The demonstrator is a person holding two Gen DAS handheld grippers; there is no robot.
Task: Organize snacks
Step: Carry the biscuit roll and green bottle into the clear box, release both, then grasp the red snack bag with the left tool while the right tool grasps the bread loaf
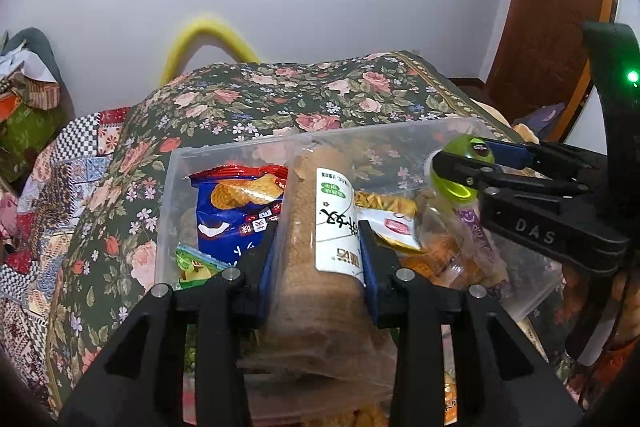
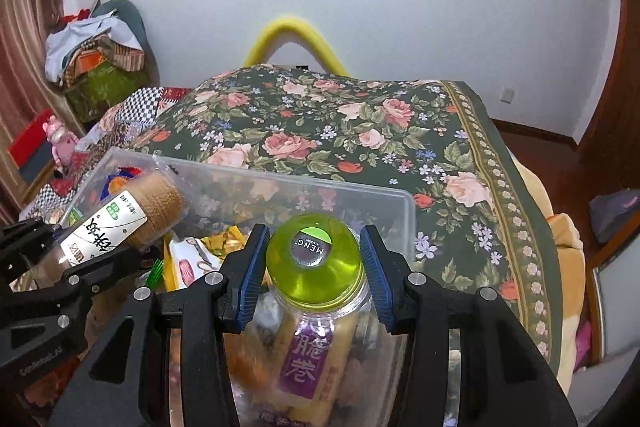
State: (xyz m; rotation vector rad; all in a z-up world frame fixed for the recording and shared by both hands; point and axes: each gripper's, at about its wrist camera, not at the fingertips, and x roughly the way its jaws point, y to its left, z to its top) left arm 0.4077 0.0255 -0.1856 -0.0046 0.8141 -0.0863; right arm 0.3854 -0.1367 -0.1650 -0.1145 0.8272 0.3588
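Clear bin (image 1: pixel 224 151): several snack packs inside. Left gripper (image 1: pixel 318 259) clamping biscuit sleeve (image 1: pixel 316 227), right gripper (image 2: pixel 314 267) clamping green-lidded jar (image 2: pixel 316 259); both over bin, unreleased.

Both claws, left claw (image 1: pixel 318 259) and right claw (image 2: pixel 314 275), are black with blue ribbed pads and silver screws

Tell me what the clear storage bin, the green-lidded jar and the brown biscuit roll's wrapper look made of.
Clear storage bin: looks like thin translucent plastic, slightly glossy; the floral cloth shows through its walls.
Green-lidded jar: clear, probably plastic body showing snacks inside; glossy translucent green lid.
Brown biscuit roll: seemingly thin clear film, crinkled, with a white printed paper-like label.
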